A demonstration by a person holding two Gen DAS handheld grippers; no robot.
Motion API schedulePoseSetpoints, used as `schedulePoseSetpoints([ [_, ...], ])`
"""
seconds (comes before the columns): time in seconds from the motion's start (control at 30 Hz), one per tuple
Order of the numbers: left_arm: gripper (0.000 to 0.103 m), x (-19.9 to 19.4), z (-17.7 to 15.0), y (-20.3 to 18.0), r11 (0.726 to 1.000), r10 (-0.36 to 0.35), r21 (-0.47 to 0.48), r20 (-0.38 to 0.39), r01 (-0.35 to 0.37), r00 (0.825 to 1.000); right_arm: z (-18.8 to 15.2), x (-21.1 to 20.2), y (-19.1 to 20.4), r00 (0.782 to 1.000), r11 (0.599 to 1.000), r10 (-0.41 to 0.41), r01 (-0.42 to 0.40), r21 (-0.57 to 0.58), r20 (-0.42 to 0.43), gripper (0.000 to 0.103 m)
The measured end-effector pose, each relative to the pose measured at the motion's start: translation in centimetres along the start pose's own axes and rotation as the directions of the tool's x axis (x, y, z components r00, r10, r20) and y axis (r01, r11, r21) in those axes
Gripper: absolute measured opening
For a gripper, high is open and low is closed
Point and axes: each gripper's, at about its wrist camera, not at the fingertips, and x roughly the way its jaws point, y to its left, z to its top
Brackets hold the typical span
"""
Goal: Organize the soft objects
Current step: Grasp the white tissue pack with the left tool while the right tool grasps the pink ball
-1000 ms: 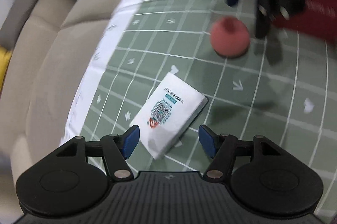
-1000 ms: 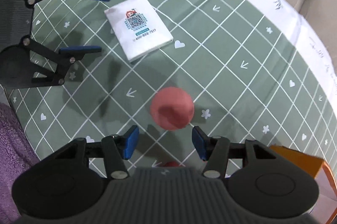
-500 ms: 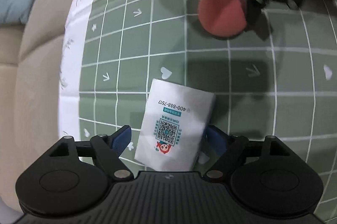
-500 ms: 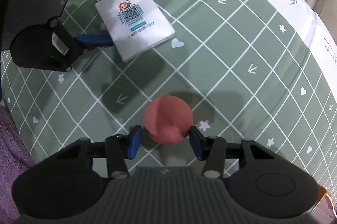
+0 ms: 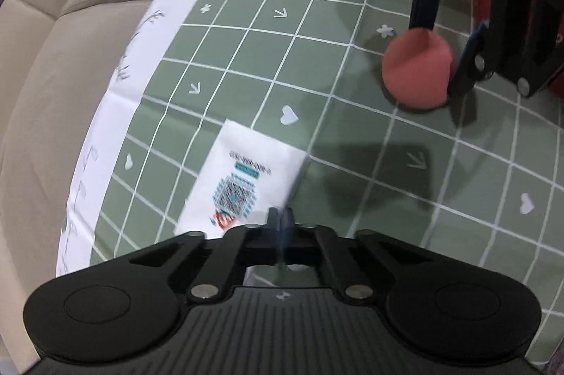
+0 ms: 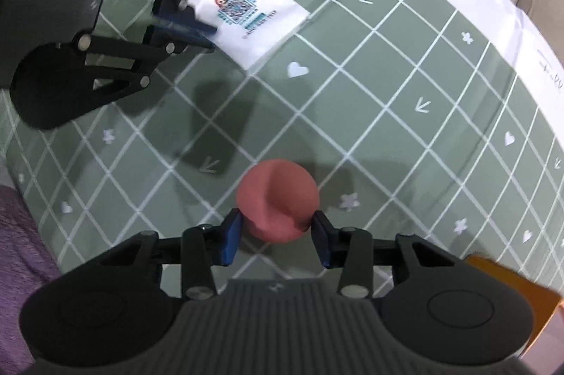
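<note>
The white tissue pack point(image 6: 246, 18) lies on the green grid cloth point(image 6: 387, 85), and your left gripper point(image 5: 280, 219) has snapped fully together at its near edge, apparently slipping off it. Your right gripper point(image 6: 276, 234) has been closing and now pinches the pink ball point(image 6: 276, 198); only the ball looks secured

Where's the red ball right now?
In the right wrist view the red ball sits low and centre on the green grid cloth, between the right gripper's jaws, with the white tissue pack further up and left.
</note>
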Motion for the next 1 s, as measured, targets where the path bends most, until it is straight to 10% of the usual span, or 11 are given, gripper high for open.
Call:
schedulePoseSetpoints([
  [0.17,0.008,-1.7,-1.5,-1.0,0.998,0.024,-0.065,0.032,-0.022,0.999,0.0,-0.6,1.5,1.000,1.000,-0.001,0.001,-0.027,0.019,0.042],
  [0.3,0.081,-2.7,-2.1,-0.4,0.997,0.060,-0.047,0.115,-0.055,0.992,1.1,-0.9,1.8,0.999,0.999,-0.012,0.014,-0.030,0.039,0.042],
  [0.57,0.084,-1.1,-0.4,2.0,0.987,0.055,0.143,0.137,-0.074,0.989,3.4,-0.6,0.3,0.999,0.999,0.000,0.002,-0.033,0.053,0.042],
  [0.73,0.089,1.5,0.8,5.5,0.986,-0.138,0.100,0.080,0.130,0.987,3.5,-0.4,-0.4,0.998,0.999,0.024,-0.022,-0.024,0.059,0.042],
  [1.0,0.098,4.1,1.5,6.3,0.975,-0.199,0.098,0.003,0.197,0.980,3.5,-0.1,-0.6,0.996,0.998,0.052,-0.050,-0.028,0.071,0.043],
])
